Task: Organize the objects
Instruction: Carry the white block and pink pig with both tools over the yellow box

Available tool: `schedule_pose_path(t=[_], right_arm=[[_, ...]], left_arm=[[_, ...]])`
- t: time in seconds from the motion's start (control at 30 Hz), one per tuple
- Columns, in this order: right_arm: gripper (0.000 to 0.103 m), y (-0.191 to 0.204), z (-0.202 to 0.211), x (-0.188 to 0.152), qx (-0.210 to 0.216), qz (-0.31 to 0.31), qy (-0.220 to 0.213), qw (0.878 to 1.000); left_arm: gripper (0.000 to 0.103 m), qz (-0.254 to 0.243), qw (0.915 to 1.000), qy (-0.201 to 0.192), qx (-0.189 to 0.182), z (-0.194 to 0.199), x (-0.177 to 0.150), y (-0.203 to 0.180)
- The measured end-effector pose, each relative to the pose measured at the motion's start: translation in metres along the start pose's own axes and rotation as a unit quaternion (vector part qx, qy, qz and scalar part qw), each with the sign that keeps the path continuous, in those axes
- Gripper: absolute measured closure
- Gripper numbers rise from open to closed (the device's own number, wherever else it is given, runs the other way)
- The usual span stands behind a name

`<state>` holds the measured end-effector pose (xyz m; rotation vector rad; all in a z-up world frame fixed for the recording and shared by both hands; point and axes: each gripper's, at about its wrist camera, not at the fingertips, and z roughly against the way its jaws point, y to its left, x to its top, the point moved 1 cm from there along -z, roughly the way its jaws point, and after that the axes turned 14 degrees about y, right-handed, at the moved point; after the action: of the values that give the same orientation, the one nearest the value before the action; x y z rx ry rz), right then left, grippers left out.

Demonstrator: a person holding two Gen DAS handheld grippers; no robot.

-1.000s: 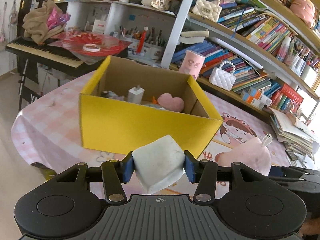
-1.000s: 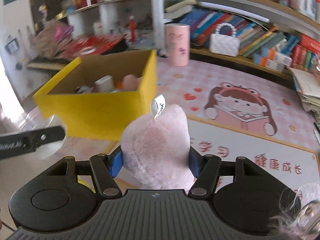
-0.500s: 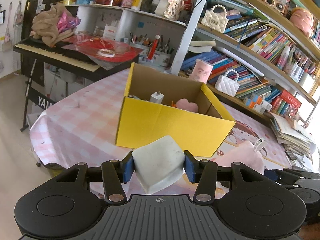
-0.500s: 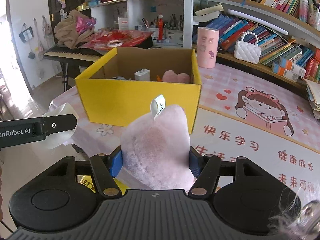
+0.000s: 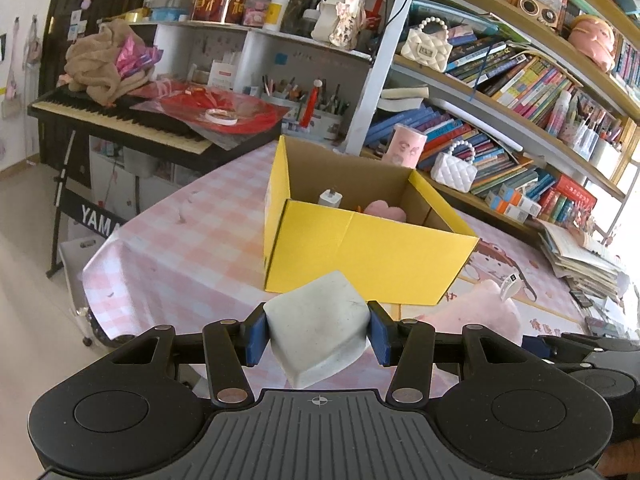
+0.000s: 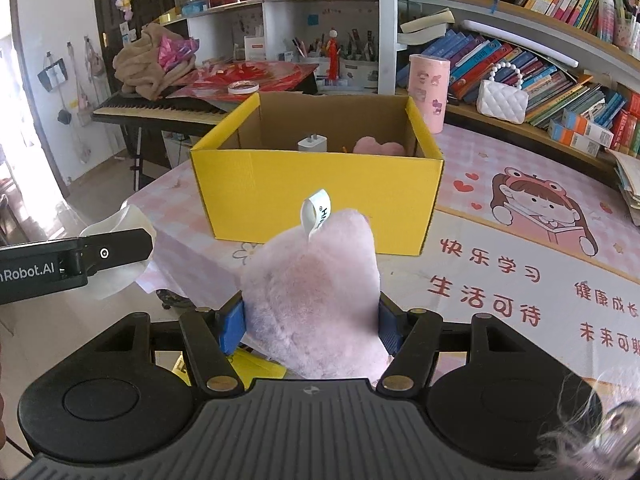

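While clamping a white foam block [image 5: 318, 326] in the left gripper [image 5: 317, 338] and a pink plush toy [image 6: 312, 296] in the right gripper [image 6: 310, 326], pulling back from the yellow cardboard box [image 6: 320, 196], now sitting farther off on the pink tablecloth [image 5: 180, 248], charger [image 6: 313, 144] and pink heart cushion [image 6: 378, 146] staying inside.

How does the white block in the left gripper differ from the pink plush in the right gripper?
The white block is smooth, hard-edged and angular; the pink plush is fuzzy and rounded. The plush carries a white tag and looks bulkier between its pads; the block has none. Both are clamped and off the table, short of the yellow box.
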<state>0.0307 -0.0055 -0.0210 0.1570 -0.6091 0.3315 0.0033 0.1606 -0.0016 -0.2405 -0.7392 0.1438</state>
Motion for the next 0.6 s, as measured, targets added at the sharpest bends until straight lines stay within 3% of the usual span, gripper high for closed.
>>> schedule_pose_path(t=[0.3, 0.6], right_arm=[[0.041, 0.0, 0.009, 0.02, -0.01, -0.005, -0.028, 1.0], [0.041, -0.038, 0.019, 0.084, -0.011, -0.043, -0.102, 0.994]], left_arm=[[0.055, -0.019, 0.9995, -0.024, -0.006, 0.003, 0.021, -0.005], [0.055, -0.041, 0.9976, -0.055, -0.004, -0.011, 0.063, -0.026]])
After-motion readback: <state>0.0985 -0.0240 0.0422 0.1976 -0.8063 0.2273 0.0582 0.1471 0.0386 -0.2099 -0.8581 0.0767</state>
